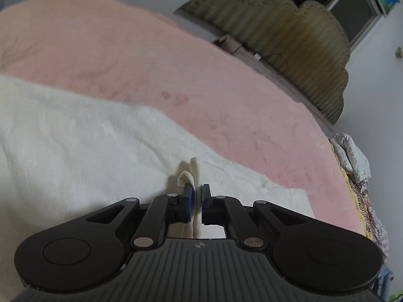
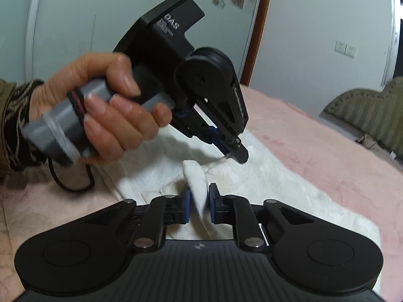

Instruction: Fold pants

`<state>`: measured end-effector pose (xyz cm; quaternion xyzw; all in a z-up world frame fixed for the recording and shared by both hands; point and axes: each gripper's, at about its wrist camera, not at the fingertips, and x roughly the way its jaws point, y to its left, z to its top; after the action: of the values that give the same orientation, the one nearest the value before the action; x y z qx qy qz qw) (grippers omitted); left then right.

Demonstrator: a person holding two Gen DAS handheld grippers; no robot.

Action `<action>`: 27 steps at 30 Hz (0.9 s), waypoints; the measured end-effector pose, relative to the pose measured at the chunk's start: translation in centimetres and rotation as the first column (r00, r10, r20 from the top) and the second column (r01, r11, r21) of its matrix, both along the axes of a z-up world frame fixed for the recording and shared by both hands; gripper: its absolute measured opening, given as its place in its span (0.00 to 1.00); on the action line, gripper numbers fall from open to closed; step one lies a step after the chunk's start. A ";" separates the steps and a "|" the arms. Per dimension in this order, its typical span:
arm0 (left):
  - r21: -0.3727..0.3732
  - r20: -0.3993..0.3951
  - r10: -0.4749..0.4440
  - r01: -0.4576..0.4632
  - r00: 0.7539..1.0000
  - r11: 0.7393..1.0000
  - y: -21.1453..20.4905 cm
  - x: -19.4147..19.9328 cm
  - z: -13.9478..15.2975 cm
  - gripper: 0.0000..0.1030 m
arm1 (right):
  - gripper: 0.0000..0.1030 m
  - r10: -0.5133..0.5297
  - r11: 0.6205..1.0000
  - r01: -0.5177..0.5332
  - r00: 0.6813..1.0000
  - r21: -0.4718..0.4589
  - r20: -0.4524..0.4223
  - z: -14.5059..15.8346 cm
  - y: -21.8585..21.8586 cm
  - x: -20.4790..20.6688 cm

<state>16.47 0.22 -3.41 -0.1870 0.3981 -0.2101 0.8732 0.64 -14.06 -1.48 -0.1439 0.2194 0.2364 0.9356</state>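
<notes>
A bed with a pink cover [image 1: 141, 58] filled the room's middle. At its head stood an olive, scalloped padded headboard [image 1: 297, 42] against a pale wall [image 2: 314, 25]. Above the headboard was a dark window [image 1: 357, 12]; beside the bed, a brown door frame [image 2: 259, 25] and two wall sockets [image 2: 345, 47].

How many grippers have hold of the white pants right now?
2. The right gripper pinches a raised fold of the fluffy white pants at the near edge; the left gripper, seen further along the pink blanket, pinches another fold.

Both grippers, left [image 1: 197, 196] and right [image 2: 200, 201], pinch white cloth.
</notes>
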 end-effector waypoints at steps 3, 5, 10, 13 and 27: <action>0.061 0.087 0.010 -0.015 0.996 0.998 -0.6 -0.7 0.4 0.05 | 0.12 0.009 1.000 -0.009 1.000 -0.002 -0.016 -0.1 0.1 -0.1; 0.098 0.047 0.018 -0.023 0.999 0.995 -0.9 0.0 -0.3 0.19 | 0.12 0.011 1.000 -0.012 0.999 -0.027 -0.038 -0.7 0.6 -0.3; -0.033 -0.072 0.086 -0.088 0.994 0.996 2.3 0.5 -1.3 0.40 | 0.13 0.004 1.000 -0.004 1.000 -0.021 -0.012 -0.4 0.7 -0.5; 0.010 -0.033 0.125 -0.125 0.992 0.992 3.1 -0.5 -0.4 0.41 | 0.13 0.008 1.000 -0.009 1.000 -0.017 -0.024 -0.4 0.6 -0.4; 0.374 0.212 -0.072 -0.013 0.974 0.927 -2.5 -5.4 1.8 0.45 | 0.18 -0.001 0.963 0.033 0.993 0.267 -0.121 2.4 -4.3 -0.4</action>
<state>11.10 -2.32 -1.58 0.0134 0.3333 -0.1634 0.9285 0.20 -18.35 0.92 0.0006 0.2423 0.2640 0.9336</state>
